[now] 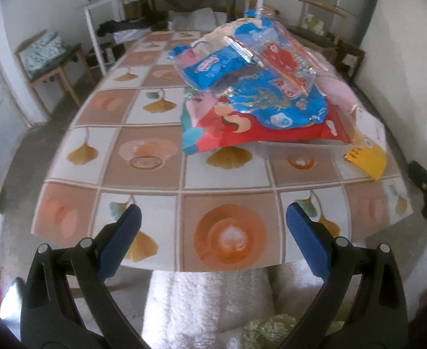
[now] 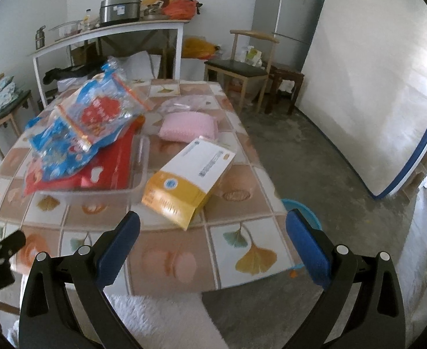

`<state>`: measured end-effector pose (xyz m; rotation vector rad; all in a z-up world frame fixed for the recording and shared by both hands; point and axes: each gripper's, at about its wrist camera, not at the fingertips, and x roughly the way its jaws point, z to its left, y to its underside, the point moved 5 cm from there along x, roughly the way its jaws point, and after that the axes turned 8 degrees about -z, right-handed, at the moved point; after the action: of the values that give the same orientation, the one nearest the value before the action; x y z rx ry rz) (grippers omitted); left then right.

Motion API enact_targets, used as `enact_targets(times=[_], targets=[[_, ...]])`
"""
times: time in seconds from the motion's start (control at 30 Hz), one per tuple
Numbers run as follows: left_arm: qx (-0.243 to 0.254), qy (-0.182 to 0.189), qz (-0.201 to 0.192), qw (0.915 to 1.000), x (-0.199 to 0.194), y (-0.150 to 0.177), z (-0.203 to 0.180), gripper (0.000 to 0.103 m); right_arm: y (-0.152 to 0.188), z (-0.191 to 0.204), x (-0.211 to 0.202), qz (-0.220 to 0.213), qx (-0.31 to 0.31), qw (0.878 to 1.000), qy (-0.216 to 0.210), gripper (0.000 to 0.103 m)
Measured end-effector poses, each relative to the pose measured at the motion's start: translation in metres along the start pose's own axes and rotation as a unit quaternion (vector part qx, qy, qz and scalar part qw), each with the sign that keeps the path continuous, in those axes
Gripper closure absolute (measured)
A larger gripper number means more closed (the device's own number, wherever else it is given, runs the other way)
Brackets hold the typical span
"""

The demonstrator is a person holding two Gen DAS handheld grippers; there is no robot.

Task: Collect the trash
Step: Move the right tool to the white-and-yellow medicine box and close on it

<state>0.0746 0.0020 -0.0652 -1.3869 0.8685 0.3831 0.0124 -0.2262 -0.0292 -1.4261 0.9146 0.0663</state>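
White walls, concrete floor, mattress leaning beside fridge, wooden chair.

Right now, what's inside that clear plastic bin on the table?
The clear plastic bin holds a red snack bag, with blue wrappers and a clear red-printed bag heaped on top. Anything underneath the red bag is covered.

Left wrist view: looking forward from just off the near edge of the table, between the open left gripper fingers, facing the wrapper pile beyond. Right wrist view: sitting further right, angling across the same table toward the box, floor and mattress. Sharing the table, pile, box and back shelf.
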Motion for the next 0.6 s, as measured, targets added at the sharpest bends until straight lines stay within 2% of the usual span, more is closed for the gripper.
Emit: enact_targets(times=[0.17, 0.4, 0.53, 0.6], targets=[[-0.017, 0.064, -0.005, 0.9978, 0.007, -0.011, 0.005, 0.007, -0.014, -0.008, 0.017, 0.002, 0.027, 1.0, -0.012, 0.005], [-0.011, 0.097, 0.022, 0.995, 0.026, -0.022, 0.005, 0.007, -0.029, -0.01, 0.057, 0.039, 0.076, 0.995, -0.05, 0.005], [-0.019, 0.114, -0.006, 0.9933, 0.027, -0.041, 0.009, 0.007, -0.036, -0.007, 0.087, 0.074, 0.101, 0.989, -0.075, 0.005], [-0.032, 0.122, -0.033, 0.9914, 0.027, -0.054, 0.015, 0.007, -0.037, -0.008, 0.101, 0.091, 0.112, 0.986, -0.082, 0.005]])
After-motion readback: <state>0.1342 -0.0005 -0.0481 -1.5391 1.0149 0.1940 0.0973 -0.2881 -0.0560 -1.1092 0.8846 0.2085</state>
